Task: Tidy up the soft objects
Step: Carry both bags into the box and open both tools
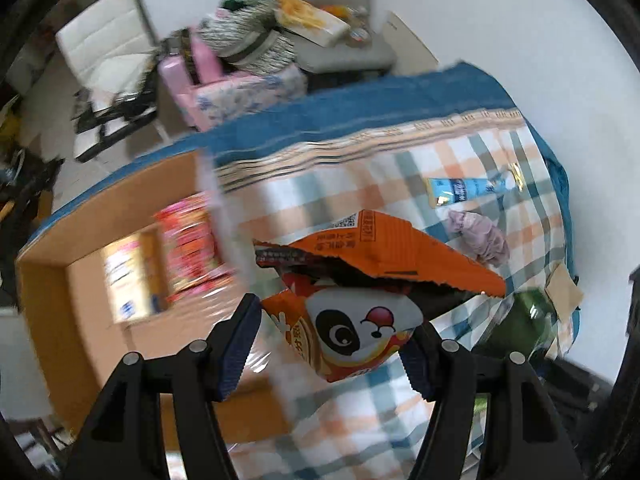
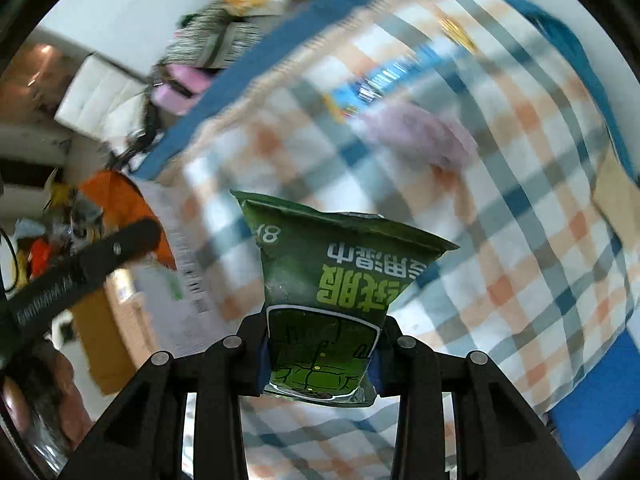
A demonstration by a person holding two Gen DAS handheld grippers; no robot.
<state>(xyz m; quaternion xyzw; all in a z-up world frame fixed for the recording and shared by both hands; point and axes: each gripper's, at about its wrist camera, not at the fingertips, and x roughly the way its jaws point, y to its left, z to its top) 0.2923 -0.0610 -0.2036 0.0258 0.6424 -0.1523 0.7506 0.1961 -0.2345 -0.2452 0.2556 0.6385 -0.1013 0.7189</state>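
My left gripper [image 1: 336, 340] has its jaws apart, with an orange panda snack bag [image 1: 360, 300] between them; the bag touches the right finger and a gap shows at the left pad [image 1: 236, 344]. It hangs above the checked cloth [image 1: 400, 168] beside an open cardboard box [image 1: 92, 292] that holds a red packet [image 1: 188, 244]. My right gripper [image 2: 320, 356] is shut on a green snack bag [image 2: 324, 296], held above the cloth [image 2: 520, 240]. A lilac soft cloth item [image 1: 480, 236] and a blue tube [image 1: 468, 190] lie on the cloth; both show blurred in the right wrist view, cloth item [image 2: 420, 136].
A blue table edge [image 1: 360, 100] borders the cloth. Beyond it stand a pink floral box [image 1: 240, 96], a striped bundle [image 1: 248, 40] and a white chair [image 1: 104, 48]. The left gripper's arm [image 2: 80, 264] shows at the left of the right wrist view.
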